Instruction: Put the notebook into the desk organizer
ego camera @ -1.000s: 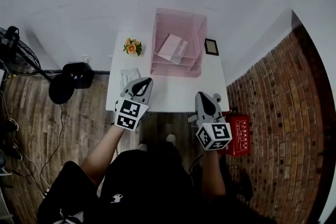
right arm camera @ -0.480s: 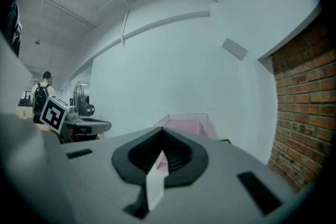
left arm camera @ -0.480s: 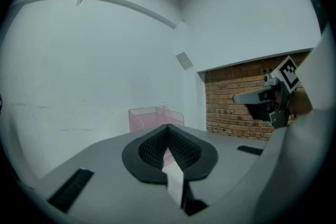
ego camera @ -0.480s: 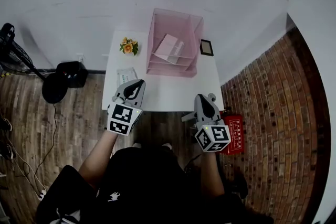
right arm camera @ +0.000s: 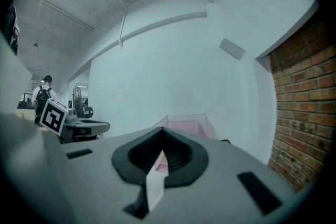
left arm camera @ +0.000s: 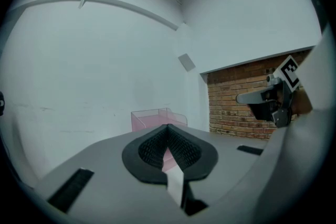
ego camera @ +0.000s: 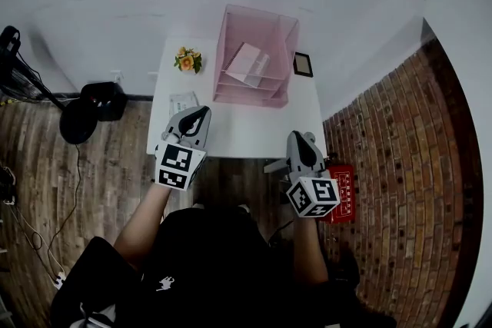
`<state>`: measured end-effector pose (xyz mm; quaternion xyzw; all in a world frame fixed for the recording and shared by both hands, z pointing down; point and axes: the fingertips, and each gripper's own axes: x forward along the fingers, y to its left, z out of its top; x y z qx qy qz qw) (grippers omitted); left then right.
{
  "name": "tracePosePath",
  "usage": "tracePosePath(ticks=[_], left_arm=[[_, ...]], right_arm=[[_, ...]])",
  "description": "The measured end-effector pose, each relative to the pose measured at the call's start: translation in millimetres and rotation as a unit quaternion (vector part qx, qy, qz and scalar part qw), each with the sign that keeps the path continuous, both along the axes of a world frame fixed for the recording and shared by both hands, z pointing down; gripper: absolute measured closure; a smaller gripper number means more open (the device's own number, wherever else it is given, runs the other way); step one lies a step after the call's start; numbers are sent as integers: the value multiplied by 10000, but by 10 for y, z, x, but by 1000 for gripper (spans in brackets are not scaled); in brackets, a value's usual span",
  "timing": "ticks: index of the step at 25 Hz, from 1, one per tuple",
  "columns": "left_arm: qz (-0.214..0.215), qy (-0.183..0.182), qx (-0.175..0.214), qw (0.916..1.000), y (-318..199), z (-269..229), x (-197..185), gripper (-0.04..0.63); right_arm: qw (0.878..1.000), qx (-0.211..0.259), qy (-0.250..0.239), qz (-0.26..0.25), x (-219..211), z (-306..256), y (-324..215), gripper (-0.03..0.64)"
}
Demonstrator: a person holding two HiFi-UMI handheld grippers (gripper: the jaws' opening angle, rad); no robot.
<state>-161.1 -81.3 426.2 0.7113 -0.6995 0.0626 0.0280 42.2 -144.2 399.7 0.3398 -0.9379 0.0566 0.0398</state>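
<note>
A pink see-through desk organizer (ego camera: 270,34) stands at the back of the white table (ego camera: 254,130). A pale notebook (ego camera: 247,64) leans tilted inside it. My left gripper (ego camera: 201,113) hovers over the table's front left, shut with nothing in it. At the front right edge my right gripper (ego camera: 300,137) is shut and empty too. Both are well short of the organizer. The left gripper view looks past its closed jaws (left arm camera: 169,128) at the organizer (left arm camera: 157,117). The right gripper view does the same over its jaws (right arm camera: 161,131), with the organizer (right arm camera: 184,126) beyond.
A small pot of orange flowers (ego camera: 187,59) sits at the table's back left, a dark framed picture (ego camera: 303,64) right of the organizer, a pale flat item (ego camera: 183,101) by my left gripper. A black fan base (ego camera: 81,119) and a red box (ego camera: 344,192) are on the floor.
The head view has shifted slightly. Both grippers stay shut near the table's front edge, and the notebook rests in the organizer as before.
</note>
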Motion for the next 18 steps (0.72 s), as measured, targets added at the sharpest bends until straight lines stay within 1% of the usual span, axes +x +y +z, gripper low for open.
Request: tracePosePath(ticks=[7, 12, 18], left_arm=[[27, 27, -20, 10000, -26, 46, -2, 592], [-25, -76, -88, 9999, -83, 71, 6, 592], [-2, -40, -94, 9999, -178, 109, 8, 592]], right_arm=[[10000, -50, 7, -37, -46, 59, -60, 615], [9999, -84, 58, -60, -48, 98, -101, 615], [9999, -112, 122, -36, -40, 147, -194, 615]])
